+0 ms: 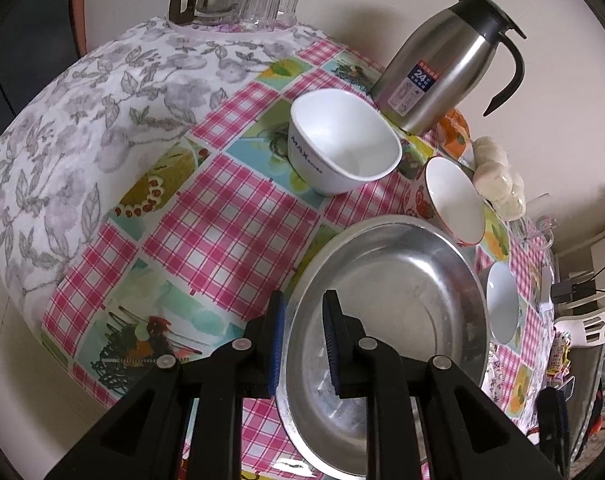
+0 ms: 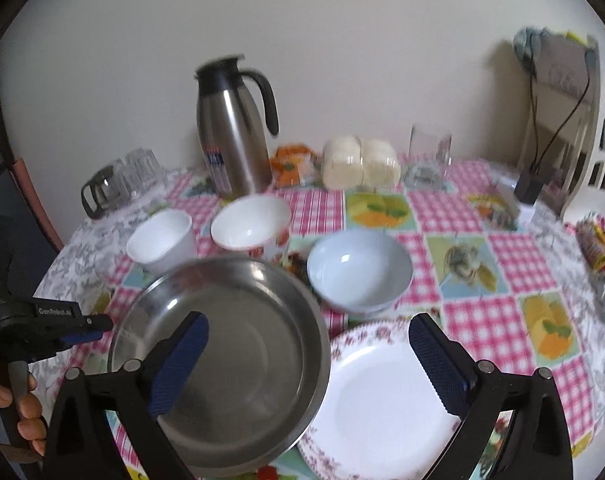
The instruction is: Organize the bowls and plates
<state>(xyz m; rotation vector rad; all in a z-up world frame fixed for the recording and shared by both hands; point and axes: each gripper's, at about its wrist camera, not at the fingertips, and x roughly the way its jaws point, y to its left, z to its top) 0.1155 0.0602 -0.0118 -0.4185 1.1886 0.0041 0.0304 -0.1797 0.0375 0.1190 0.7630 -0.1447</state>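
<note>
Glass pot (image 2: pixel 102 190): far left of the metal plate, at the table's back edge, with clear glasses (image 2: pixel 140 170) just beside it.
Left gripper (image 1: pixel 304 344): at the left rim of the metal plate, jaws drawn narrow with the rim between the blue pads (image 1: pixel 277 344), one pad outside and one inside the dish; it grips the plate.
White cup (image 2: pixel 162 240): behind the metal plate on its left side, standing on the checked cloth (image 2: pixel 502 256).
Metal plate (image 2: pixel 238 344): round steel dish, tilted, its right edge lying over the left rim of the flowered plate; it blocks part of the table beneath.
Strawberry bowl (image 2: pixel 250 226): behind the metal plate, just right of the white cup, white inside with red fruit on the outside.
Steel jug (image 2: pixel 232 128): well behind the metal plate near the wall, black lid and handle.
Pale blue bowl (image 2: pixel 360 272): right of the metal plate's back edge, behind the flowered plate.
Flowered plate (image 2: pixel 386 408): right of the metal plate, flat on the cloth, white centre with a floral rim.
Right gripper (image 2: pixel 308 340): above the metal plate and flowered plate, jaws spread wide, holding nothing.
Packed buns (image 2: pixel 360 162): well behind the metal plate to the right, near the wall.
</note>
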